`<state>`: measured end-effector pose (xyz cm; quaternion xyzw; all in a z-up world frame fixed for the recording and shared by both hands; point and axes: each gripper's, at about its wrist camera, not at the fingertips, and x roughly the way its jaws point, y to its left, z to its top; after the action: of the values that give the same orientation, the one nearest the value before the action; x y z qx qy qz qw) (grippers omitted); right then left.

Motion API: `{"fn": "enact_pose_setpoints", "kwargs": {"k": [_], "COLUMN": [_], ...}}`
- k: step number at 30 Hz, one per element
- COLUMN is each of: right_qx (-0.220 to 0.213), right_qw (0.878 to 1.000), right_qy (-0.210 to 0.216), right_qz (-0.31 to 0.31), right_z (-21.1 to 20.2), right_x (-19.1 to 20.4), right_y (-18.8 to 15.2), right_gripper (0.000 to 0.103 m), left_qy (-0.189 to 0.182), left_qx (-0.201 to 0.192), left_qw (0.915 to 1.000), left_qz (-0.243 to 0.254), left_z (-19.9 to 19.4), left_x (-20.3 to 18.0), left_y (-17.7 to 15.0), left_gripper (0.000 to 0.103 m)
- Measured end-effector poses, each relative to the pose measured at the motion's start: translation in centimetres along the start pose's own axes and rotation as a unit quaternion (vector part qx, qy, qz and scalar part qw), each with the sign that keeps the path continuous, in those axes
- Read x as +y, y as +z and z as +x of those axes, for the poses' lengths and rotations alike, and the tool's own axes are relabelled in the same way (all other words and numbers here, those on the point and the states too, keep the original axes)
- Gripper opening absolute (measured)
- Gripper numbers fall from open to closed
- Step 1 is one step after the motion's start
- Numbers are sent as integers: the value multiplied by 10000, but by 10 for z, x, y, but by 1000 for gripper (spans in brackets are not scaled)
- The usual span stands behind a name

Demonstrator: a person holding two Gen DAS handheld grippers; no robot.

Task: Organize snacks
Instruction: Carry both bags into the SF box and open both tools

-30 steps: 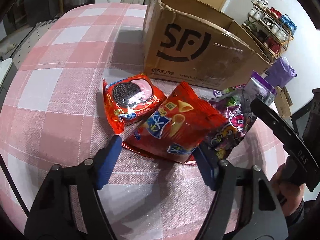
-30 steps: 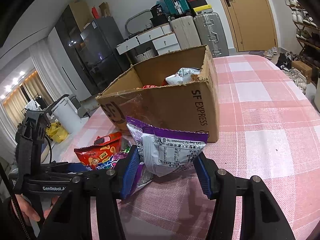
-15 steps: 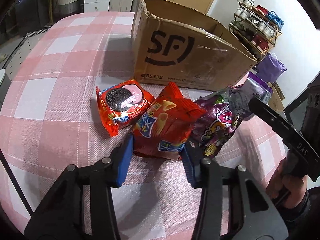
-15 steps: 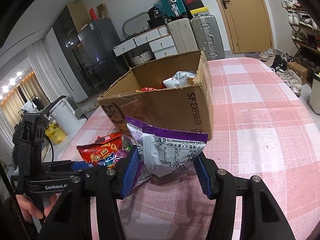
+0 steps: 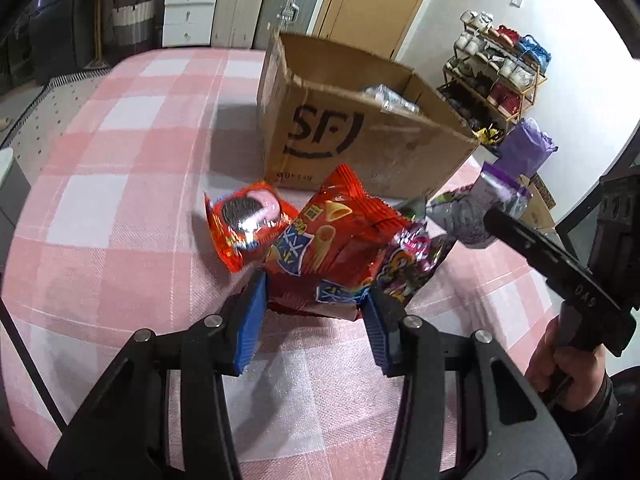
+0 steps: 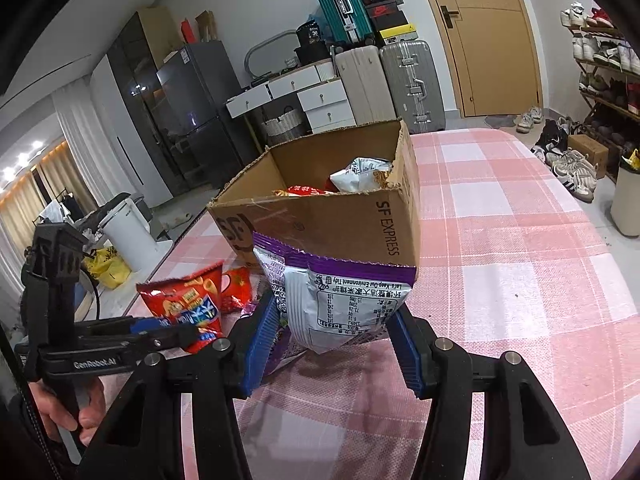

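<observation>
We hold two snack bags just in front of the cardboard box (image 5: 372,140) on the checked tablecloth (image 5: 120,184). Our left gripper (image 5: 314,312) has its jaws closed on the red chip bag (image 5: 328,248); our right gripper (image 6: 336,344) clamps the purple-and-white bag (image 6: 340,300). A cookie pack (image 5: 244,224) and a colourful candy bag (image 5: 412,260) lie between them, before the box.
</observation>
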<state>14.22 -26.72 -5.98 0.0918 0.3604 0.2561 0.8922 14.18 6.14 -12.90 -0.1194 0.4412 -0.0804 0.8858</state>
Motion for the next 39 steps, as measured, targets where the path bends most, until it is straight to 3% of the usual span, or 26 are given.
{"fn": "enact_pose_setpoints", "kwargs": {"k": [13,23,26,28,39], "right_qx": [-226,-446,-504,-546,-673], "right_qw": [9997,9985,9979,9965,9942], "right_qy": [94,212,115,-216,-256], "right_qz": [-14,-236,-393,-589,-801], "right_z": [-20,-38,-41,-39,-35], "right_x": [5,22,30,36,47], "right_y": [17,44,56,63,94], "right_gripper": [55,55,55,55,55], "left_qy": [13,-274,-268,-259,-208], "left_qx": [-440,-563,-594,-599,-567], "left_qw": [9983,9965,9960,9959,9955], "left_qz": [384,555,604,625,732], "left_z": [-45,-64,-68,-68,-61], "left_x": [-16,-28,-31,-31,-45], "left_y": [29,61,73,82,138], "left_gripper": [42,43,43,43,43]}}
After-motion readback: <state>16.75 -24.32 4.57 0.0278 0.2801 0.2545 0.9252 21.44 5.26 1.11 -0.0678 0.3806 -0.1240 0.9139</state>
